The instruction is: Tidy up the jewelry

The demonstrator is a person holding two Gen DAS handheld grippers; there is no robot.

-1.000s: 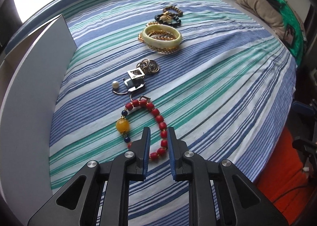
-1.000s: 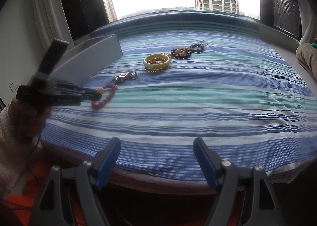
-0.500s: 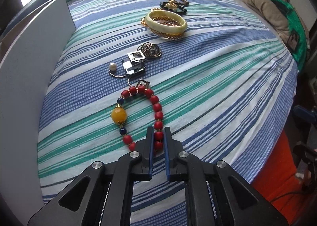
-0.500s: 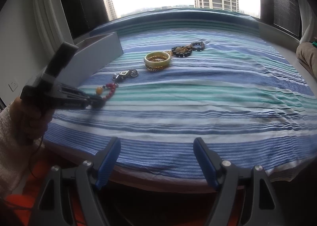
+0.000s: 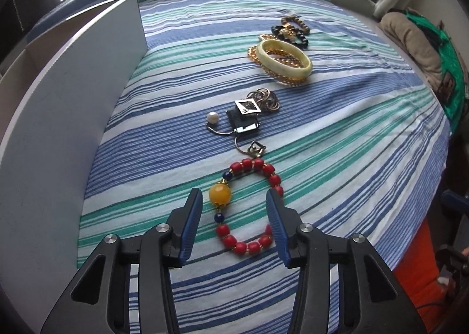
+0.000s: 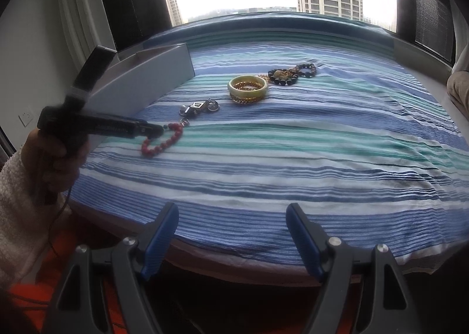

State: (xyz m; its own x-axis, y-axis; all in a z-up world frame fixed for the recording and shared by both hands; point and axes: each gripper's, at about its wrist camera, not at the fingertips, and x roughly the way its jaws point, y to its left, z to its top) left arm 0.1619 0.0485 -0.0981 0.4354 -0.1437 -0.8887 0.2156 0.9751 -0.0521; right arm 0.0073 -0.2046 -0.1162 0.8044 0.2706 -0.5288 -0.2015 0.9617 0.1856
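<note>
The red bead bracelet (image 5: 249,205) lies flat on the striped bedspread (image 5: 337,134), its yellow bead toward the white box (image 5: 73,117) on my left. My left gripper (image 5: 234,216) now straddles the near half of the loop; its jaws have just been opening from nearly shut a moment ago, and neither pad presses the beads, though the right pad sits just beside them. Half a second back those jaws were pinched together at the loop's near edge. Beyond lie the pearl and square pendants (image 5: 243,120), then the cream bangle (image 5: 285,57) on gold chains. My right gripper (image 6: 231,237) hangs wide apart at the bed's edge, gripping nothing, unchanged.
</note>
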